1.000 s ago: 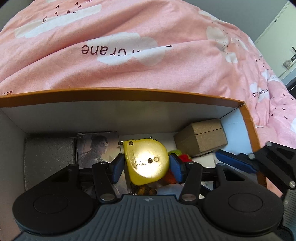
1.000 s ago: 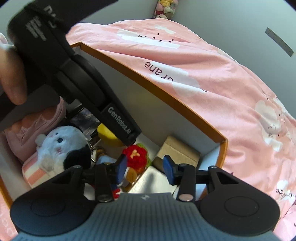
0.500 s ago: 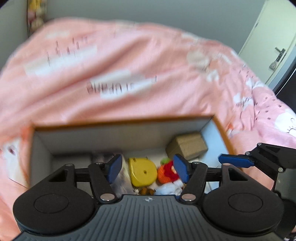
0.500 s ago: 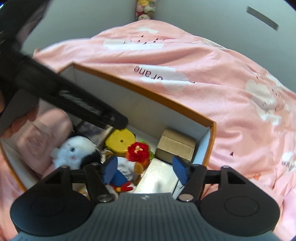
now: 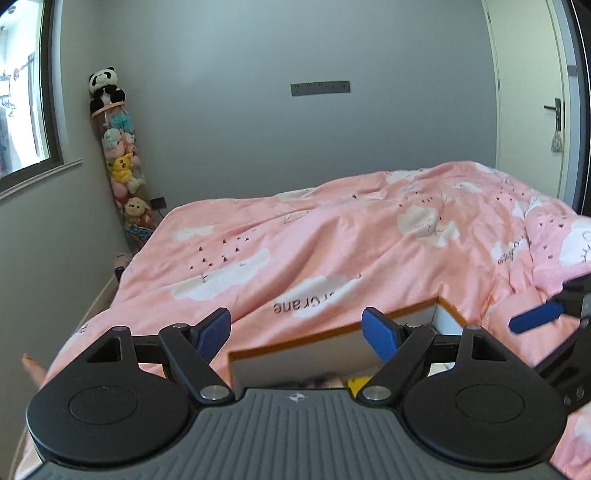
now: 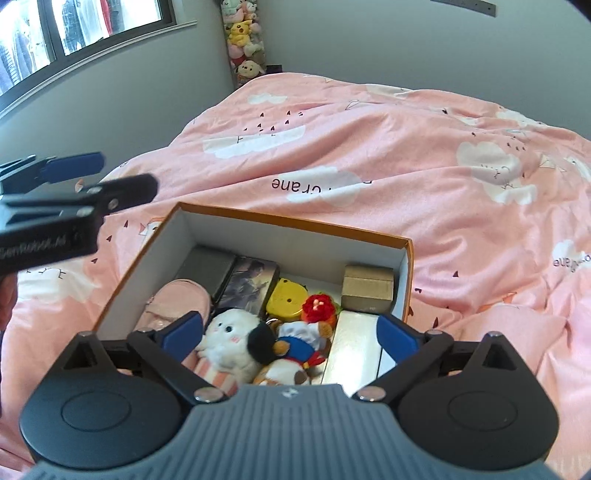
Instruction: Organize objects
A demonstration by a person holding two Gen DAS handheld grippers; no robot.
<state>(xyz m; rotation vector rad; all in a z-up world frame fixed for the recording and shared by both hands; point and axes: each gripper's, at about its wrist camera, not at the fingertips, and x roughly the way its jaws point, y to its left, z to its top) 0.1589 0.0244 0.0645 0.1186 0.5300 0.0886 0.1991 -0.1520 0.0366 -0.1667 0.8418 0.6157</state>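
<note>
the blue-padded left gripper [image 5: 297,332] and right gripper [image 6: 291,332] were held spread, having just been opening, nothing between them, above the orange-rimmed white cardboard box [image 6: 295,236].

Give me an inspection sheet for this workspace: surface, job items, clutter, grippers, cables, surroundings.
Surface: pink cloud-print duvet covering the bed.
Job's things: orange-rimmed box on the duvet, holding a white plush, a dressed plush toy, a yellow tape measure, a red knitted flower, a brown carton, a pink pouch, a picture card, a grey block and a white flat box.
Clutter: nothing seen outside the box.
Grippers: left gripper and right gripper both open and empty, jaws just widened.
Cables: nothing seen.
Surroundings: grey wall, window, column of stuffed toys, door.
</note>
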